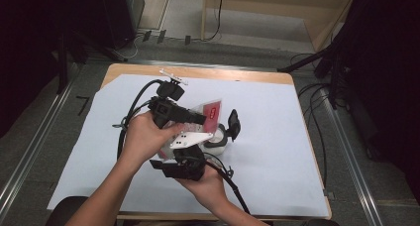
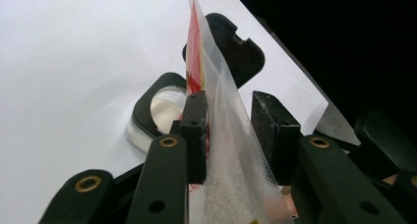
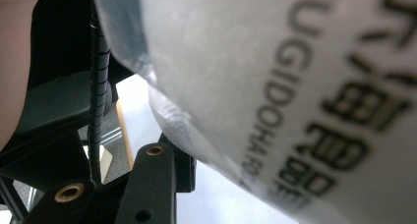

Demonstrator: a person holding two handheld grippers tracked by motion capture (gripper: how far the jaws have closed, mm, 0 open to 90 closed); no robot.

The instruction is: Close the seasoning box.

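Note:
A clear pouch (image 1: pixel 214 112) with a red label and white grains inside hangs tilted above the table centre. My left gripper (image 1: pixel 200 118) comes at it from the left. In the left gripper view the pouch (image 2: pixel 221 150) stands between the pads, with the left gripper (image 2: pixel 230 98) shut on it. My right gripper (image 1: pixel 203 139) holds the pouch's lower end from below. There the printed pouch (image 3: pixel 275 76) presses on the one pad (image 3: pixel 184 167) that shows and hides the other jaw. Just beyond stands a round container (image 1: pixel 218 139) (image 2: pixel 157 111), its black lid (image 1: pixel 233 124) (image 2: pixel 236 47) swung open.
White paper (image 1: pixel 267 151) covers the wooden table (image 1: pixel 198 72). A small white clip-like piece (image 1: pixel 173 78) lies near the back edge. Both gripper cables trail over the near side. Stands and cables crowd the floor to the right.

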